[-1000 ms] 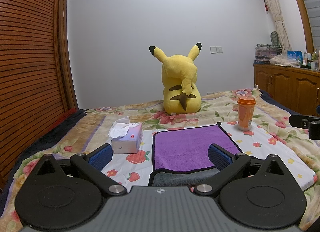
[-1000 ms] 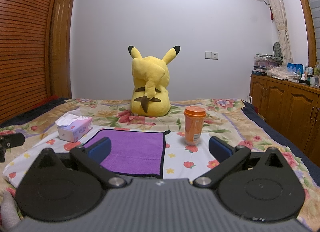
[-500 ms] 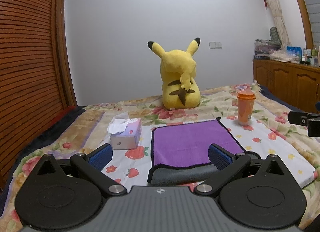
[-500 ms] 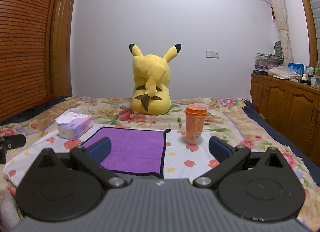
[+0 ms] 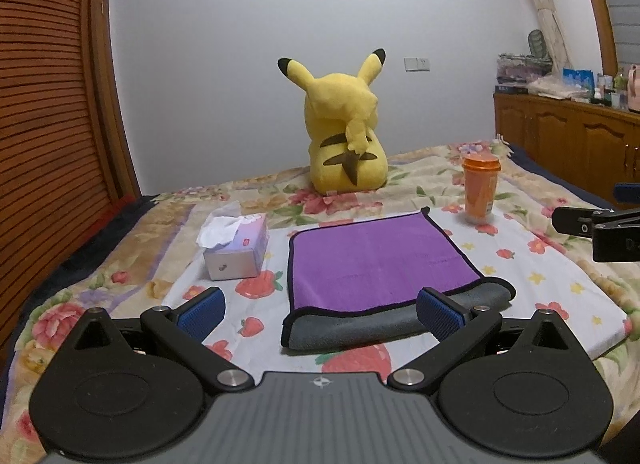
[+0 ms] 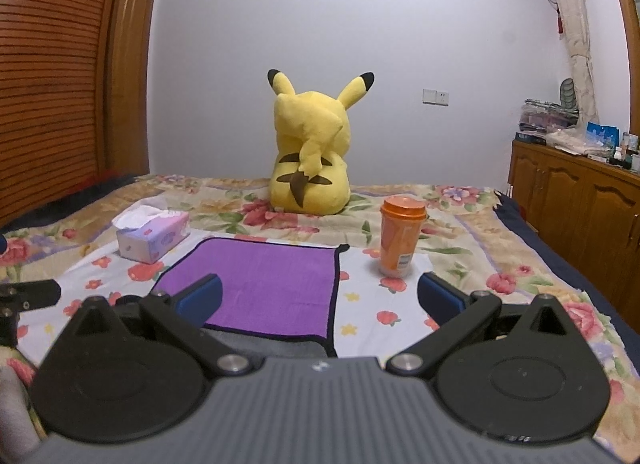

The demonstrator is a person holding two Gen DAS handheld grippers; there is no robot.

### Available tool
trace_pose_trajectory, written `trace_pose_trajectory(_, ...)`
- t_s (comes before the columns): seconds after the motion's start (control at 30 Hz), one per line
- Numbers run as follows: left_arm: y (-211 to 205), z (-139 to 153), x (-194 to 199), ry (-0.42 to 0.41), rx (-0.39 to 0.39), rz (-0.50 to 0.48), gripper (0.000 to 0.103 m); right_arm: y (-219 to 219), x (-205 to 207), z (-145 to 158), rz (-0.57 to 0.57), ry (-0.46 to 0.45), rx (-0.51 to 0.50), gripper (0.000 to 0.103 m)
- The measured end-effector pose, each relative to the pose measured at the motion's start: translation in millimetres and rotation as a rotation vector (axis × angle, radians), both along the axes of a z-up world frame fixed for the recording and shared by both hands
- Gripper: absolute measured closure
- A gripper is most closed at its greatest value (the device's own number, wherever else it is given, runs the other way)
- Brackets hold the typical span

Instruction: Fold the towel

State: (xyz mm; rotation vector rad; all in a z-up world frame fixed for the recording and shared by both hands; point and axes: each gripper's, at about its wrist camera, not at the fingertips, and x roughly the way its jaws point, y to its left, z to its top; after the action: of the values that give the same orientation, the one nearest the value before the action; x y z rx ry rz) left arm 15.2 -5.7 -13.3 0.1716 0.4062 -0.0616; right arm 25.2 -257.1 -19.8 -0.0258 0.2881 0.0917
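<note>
A purple towel with a black hem and a grey underside lies folded on the flowered bedspread; its grey lower layer shows along the near edge. It also shows in the right wrist view. My left gripper is open and empty, above and just short of the towel's near edge. My right gripper is open and empty, above the towel's near right corner. The right gripper's finger shows at the right edge of the left wrist view.
A tissue box stands left of the towel. An orange cup with a lid stands at its far right corner. A yellow plush toy sits behind. A wooden cabinet runs along the right wall.
The left gripper has tilted down, so more of the bed and towel shows. The right gripper has moved little. Both stay open and empty; the towel has not moved.
</note>
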Motion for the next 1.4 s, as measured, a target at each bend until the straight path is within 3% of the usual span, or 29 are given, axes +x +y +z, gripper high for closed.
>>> trace_pose_trajectory(1.23,13.6,-9.9,72.9,0.073,-0.051,-0.037,0.0,13.6,61.6,-15.3,0.076,0.079,-0.027,0.0)
trace_pose_trajectory(1.4,19.2,-13.0,85.8,0.091,-0.07,-0.048,0.007,18.1,72.2,-20.7,0.097,0.106,-0.043,0.0)
